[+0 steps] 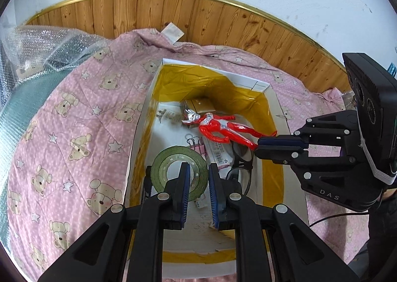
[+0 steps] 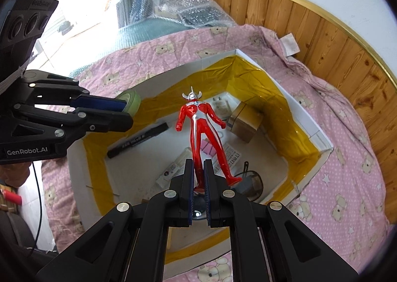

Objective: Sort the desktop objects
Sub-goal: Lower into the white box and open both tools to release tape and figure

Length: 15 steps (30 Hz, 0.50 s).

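Right wrist view: we've got the right gripper [image 2: 198, 175] clamped on one leg of the red & silver toy figure [image 2: 198, 128], which sticks out ahead of the fingers, head away from us, over the open white box [image 2: 307, 130] w/ yellow tape lining its inner walls. Below the figure, in the box: a black marker [image 2: 139, 139], a small brown carton [image 2: 244, 122], pink sticky notes [image 2: 208, 149], printed labels, and dark-rimmed glasses [image 2: 251, 181] near our fingers. The left gripper [image 2: 127, 112] comes in from the left side, its fingers pinched on the rim of a green tape roll [image 2: 130, 102]. Left wrist view: same story from the other side, our left gripper [image 1: 199, 177] grips the green tape roll [image 1: 178, 172] through its edge, one finger in the core hole, roll held above the box [image 1: 139, 138]. The right gripper [image 1: 260, 146] enters from the right w/ the toy figure [image 1: 218, 128] lying sideways from its tips. A binder clip [image 1: 192, 140] sits on the box floor by the pink notes. The box rests on a pink bear-print quilt [image 1: 74, 120]; bubble wrap [image 1: 37, 46] is piled at far left, wood panelling [image 1: 223, 24] behind.
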{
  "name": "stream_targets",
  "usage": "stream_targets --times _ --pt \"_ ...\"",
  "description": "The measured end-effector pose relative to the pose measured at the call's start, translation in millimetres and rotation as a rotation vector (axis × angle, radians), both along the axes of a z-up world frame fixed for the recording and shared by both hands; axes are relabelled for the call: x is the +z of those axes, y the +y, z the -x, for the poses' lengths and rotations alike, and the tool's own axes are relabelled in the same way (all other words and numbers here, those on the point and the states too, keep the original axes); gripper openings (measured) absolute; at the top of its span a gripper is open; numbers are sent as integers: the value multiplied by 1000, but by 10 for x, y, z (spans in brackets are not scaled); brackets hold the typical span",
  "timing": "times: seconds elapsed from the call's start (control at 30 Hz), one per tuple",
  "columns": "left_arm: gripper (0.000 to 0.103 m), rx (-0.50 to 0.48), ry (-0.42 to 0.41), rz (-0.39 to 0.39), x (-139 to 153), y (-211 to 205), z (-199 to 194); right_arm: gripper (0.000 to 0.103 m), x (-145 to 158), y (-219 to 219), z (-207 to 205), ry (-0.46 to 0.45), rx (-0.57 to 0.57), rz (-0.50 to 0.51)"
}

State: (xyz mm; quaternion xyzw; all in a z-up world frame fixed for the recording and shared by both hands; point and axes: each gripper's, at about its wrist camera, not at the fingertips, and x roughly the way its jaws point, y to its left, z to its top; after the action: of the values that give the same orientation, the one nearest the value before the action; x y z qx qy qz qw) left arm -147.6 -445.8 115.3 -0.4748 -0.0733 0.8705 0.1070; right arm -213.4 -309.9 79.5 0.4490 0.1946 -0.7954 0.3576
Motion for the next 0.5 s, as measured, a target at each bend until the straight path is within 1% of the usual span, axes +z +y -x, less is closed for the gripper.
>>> stream_targets --times 0.2,0.23,0.27,0.3,0.37,0.5 --pt "17 12 -24 -9 -109 -44 143 10 -77 -26 184 9 -18 -12" --pt "18 13 -27 -7 -129 -50 179 14 -90 -20 223 13 -29 -7" --pt "25 10 -31 -11 -146 -55 207 31 -103 -12 258 15 -40 -6" --pt "28 12 -33 -14 -160 -61 228 44 -114 4 284 13 -50 0" --pt "29 29 -26 -8 -173 -84 245 45 -144 32 325 -6 -58 14" --pt "32 16 -30 0 -203 -89 215 45 -179 48 305 -31 -42 4"
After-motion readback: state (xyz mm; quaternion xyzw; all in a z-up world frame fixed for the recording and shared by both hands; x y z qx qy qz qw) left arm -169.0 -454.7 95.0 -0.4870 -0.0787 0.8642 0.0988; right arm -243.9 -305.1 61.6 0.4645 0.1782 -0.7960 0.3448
